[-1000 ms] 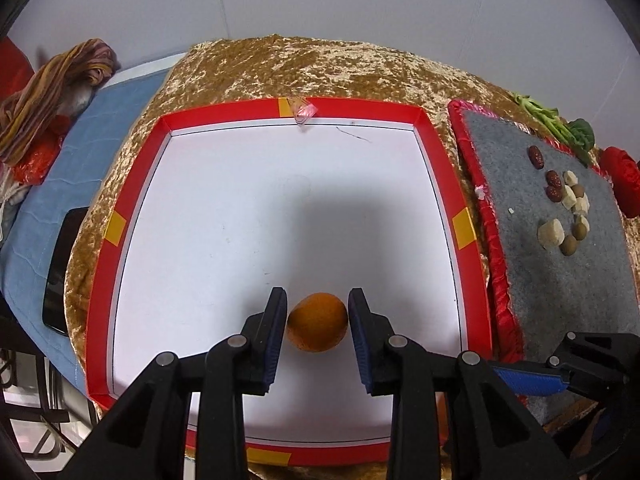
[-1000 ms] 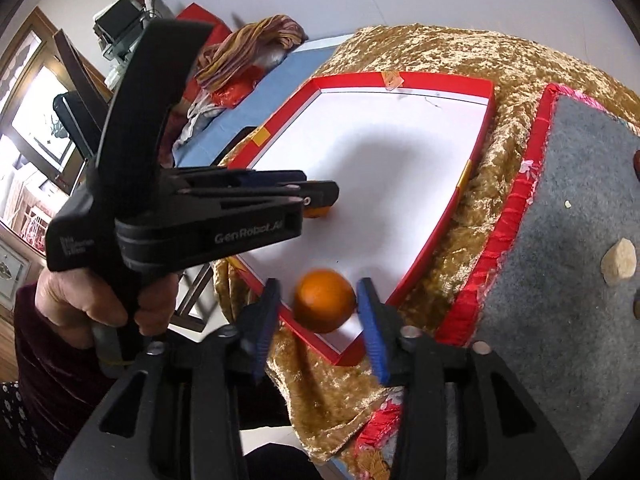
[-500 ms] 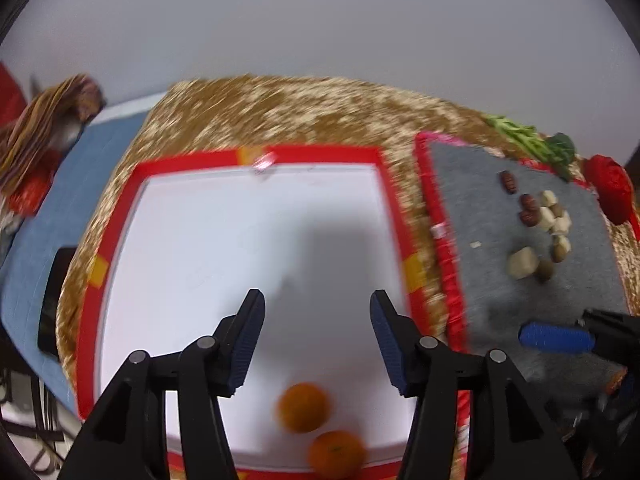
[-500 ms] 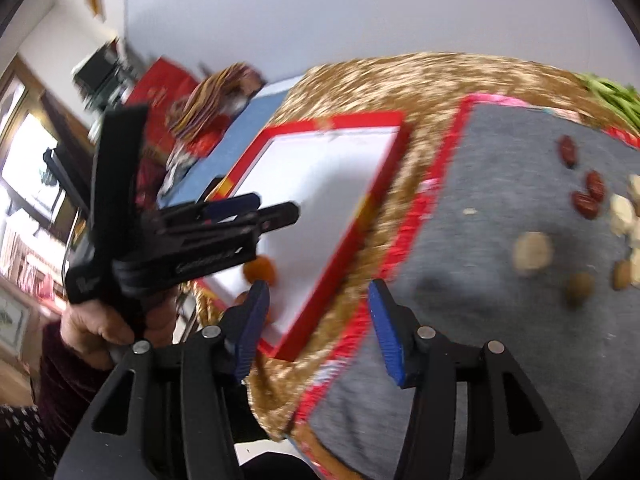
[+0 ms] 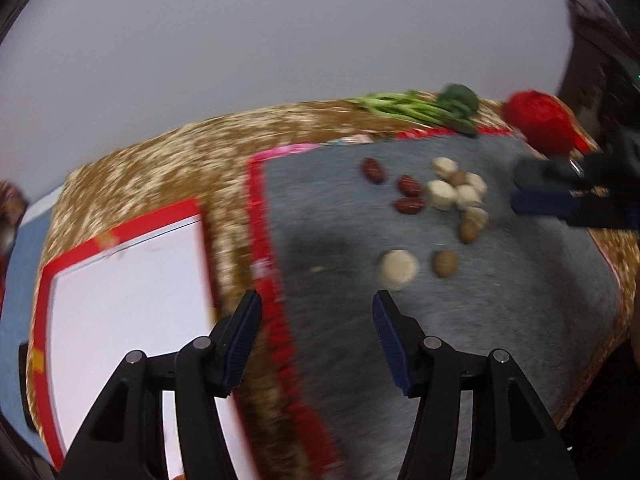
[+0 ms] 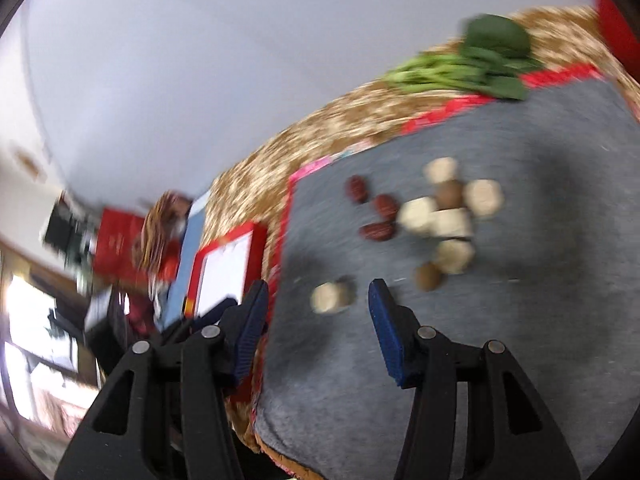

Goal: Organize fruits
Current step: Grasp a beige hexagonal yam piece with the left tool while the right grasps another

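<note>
— While both of my tongs hung over the grey felt mat (image 5: pixel 500 320), what did you hold in them?

— Nothing. My left gripper (image 5: pixel 318 340) stood with its blue pads wide apart, above the mat's red-trimmed left edge. My right gripper (image 6: pixel 316 320) was spread just as wide and empty too, above the near left part of the mat.

— Where were the fruits, measured from that mat?

— They lay on it, in its far half. Three red dates (image 5: pixel 409 186) sat in a loose group toward the far left of the pile. Just right of them was a cluster of pale cream chunks (image 5: pixel 456 192) with a brown round nut or fruit among them; I could not tell which, the frames were blurred. Nearer to me, apart from the cluster, lay one pale round piece (image 5: pixel 398 270) with a brown round one (image 5: pixel 445 264) just beside it on its right. In my right camera that pale round piece (image 6: pixel 330 298) showed just beyond the gap between the pads, nearer the left one.

— And around the mat?

— Beyond its far edge lay a bunch of leafy greens (image 5: pixel 424 110) on the gold cloth (image 5: pixel 168 164), and a red object (image 5: pixel 538 120) sat past the far right corner. Left of the mat, with a strip of gold cloth between, was the red-framed white board (image 5: pixel 120 300). My right tool's tips also showed in the left camera over the mat's far right edge.
</note>
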The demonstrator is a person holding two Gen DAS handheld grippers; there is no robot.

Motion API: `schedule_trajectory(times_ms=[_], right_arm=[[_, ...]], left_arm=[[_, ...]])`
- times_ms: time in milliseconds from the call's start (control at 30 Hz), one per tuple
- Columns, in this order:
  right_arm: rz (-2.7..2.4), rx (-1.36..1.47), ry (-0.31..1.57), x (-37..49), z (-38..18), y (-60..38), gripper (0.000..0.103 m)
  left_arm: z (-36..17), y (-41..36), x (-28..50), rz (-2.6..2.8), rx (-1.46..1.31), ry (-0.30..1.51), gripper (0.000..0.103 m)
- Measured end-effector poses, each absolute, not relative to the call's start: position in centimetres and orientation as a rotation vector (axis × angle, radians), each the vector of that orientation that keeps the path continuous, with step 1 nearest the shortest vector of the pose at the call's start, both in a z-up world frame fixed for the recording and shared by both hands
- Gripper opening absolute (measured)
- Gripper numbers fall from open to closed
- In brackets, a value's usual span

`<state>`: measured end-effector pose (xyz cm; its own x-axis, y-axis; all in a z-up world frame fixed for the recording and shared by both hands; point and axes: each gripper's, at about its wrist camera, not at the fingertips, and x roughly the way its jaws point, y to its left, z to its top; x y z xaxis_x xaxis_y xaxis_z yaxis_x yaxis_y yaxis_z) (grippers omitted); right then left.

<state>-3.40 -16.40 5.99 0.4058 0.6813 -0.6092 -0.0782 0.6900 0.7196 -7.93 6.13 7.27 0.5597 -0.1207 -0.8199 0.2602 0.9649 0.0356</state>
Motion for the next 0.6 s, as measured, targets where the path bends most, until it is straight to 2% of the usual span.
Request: schedule_trajectory(times_ms=[300, 600], right_arm=[[0.358, 0.756, 1.190, 0.6, 2.7, -21.4, 0.053], [0.339, 0.589, 1.274, 4.0, 1.3, -18.2, 0.053]], left_arm=[[5.2, 2.2, -6.6, -0.360, 0.231, 0.964, 0.058], [3.7, 2.0, -5.4, -0.423, 0.243, 0.999, 0.056]])
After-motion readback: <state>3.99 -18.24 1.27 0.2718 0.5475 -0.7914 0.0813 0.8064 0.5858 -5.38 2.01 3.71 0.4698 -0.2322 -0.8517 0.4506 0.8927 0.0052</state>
